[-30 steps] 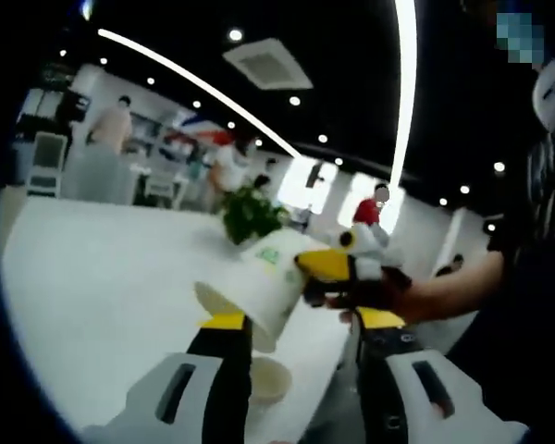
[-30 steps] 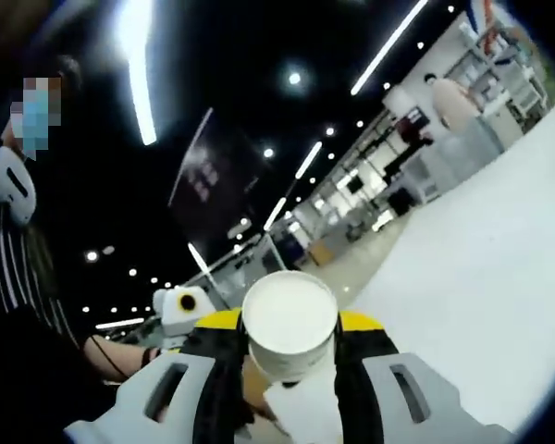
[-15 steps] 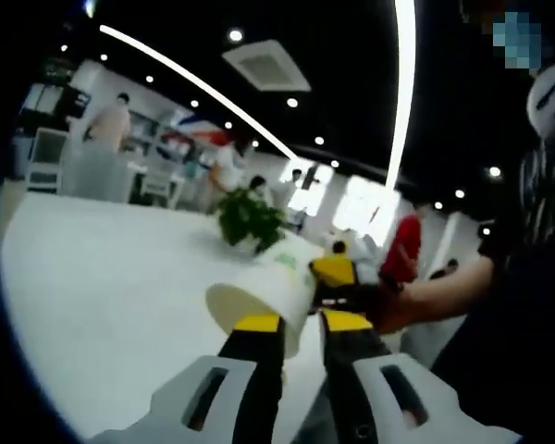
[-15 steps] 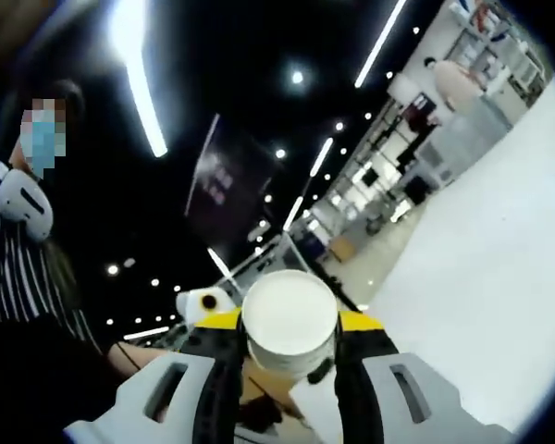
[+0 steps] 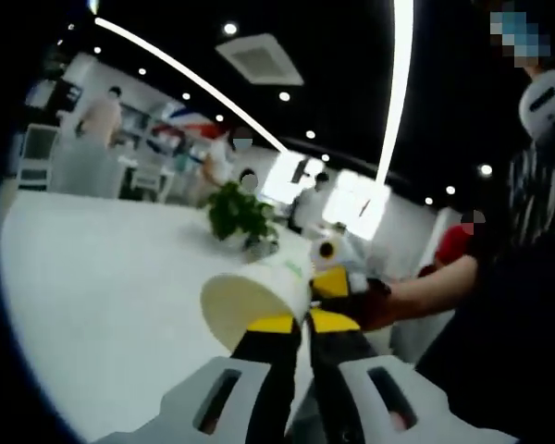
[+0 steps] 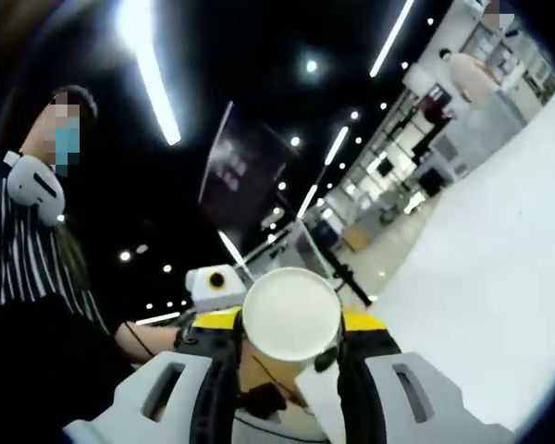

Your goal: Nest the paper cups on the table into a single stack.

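Above the table [image 5: 92,305], the left gripper [image 5: 294,324] has clamped onto the cup [image 5: 254,301]; the right gripper [image 6: 291,324] keeps gripping it, so handover looks underway.

White paper cup [image 5: 257,302] — tilted, airborne

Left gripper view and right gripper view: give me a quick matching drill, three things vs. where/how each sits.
Things:
1. paper cup
2. potted plant
3. right tool

States:
a. stands on the white table, far side
b. shut on a cup whose round base faces the camera
c. lies sideways at the left tool, mouth toward the camera

Pairs: 1-c, 2-a, 3-b
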